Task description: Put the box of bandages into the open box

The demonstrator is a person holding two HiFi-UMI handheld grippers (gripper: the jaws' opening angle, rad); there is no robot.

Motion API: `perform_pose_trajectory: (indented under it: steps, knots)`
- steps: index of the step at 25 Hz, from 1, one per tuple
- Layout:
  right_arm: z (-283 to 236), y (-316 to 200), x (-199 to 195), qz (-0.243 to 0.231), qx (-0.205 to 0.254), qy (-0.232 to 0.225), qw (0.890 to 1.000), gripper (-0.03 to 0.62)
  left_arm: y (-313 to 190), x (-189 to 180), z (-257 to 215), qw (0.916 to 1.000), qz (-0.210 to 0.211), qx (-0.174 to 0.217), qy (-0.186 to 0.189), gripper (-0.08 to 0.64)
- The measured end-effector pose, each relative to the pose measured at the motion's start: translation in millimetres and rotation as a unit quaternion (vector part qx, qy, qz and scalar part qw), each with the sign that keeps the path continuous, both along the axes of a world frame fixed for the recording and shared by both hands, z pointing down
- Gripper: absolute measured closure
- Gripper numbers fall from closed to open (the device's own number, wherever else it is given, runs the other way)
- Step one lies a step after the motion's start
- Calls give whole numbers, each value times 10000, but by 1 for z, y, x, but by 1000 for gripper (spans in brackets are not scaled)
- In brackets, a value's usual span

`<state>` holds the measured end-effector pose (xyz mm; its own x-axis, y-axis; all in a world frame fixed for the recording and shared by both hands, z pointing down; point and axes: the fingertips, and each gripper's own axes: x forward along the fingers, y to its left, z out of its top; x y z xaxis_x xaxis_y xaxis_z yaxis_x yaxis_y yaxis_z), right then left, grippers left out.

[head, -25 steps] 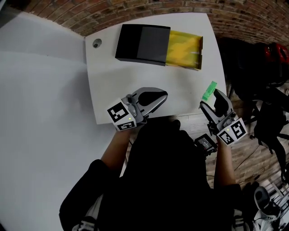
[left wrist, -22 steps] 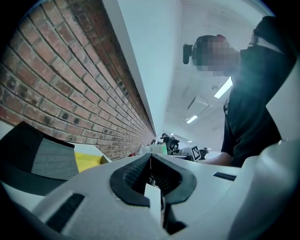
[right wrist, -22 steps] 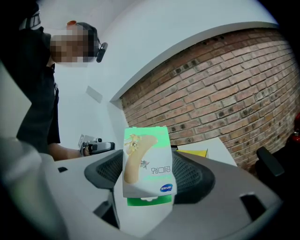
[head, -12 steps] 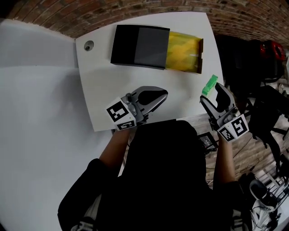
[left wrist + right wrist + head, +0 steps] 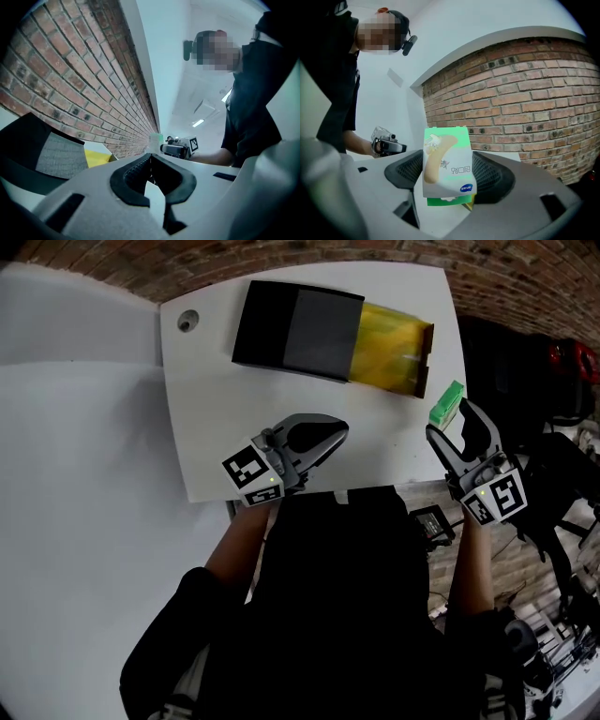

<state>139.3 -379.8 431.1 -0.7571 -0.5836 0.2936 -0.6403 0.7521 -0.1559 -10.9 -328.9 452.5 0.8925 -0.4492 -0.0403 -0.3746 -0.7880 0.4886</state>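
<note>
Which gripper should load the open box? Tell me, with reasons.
Right. The right gripper clamps the box of bandages and is on the side where the open box is uncovered. The left gripper is shut and empty.

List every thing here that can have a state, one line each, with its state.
open box: slid open, yellow inside exposed
box of bandages: clamped between the right gripper's jaws, outside the open box
right gripper: shut on the box of bandages
left gripper: shut, nothing between its jaws
</note>
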Motion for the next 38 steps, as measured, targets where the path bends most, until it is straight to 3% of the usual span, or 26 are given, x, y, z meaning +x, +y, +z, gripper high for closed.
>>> perform_pose_trajectory:
  steps: [6,15,20,26,38]
  knots:
    - [7,-30,-5,-427,-66,141,9990,262,-8,9,2,9995,-269,-37,-186,545]
    - [29,-65,-23,-1229,2,790,9893,262,-19,19,1,9973,-701,-215,-48,543]
    - [49,-76,-37,-1878,328,1698,9669,262,-21,21,4,9964,-800,-261,-59,543]
    - [73,-87,-57,-2509,420,2025,9457,262,-25,26,13,9952,-913,-344,-73,543]
    - [121,-90,-84,-3476,499,2819,8929,262,-30,21,19,9918,-1185,-469,-86,543]
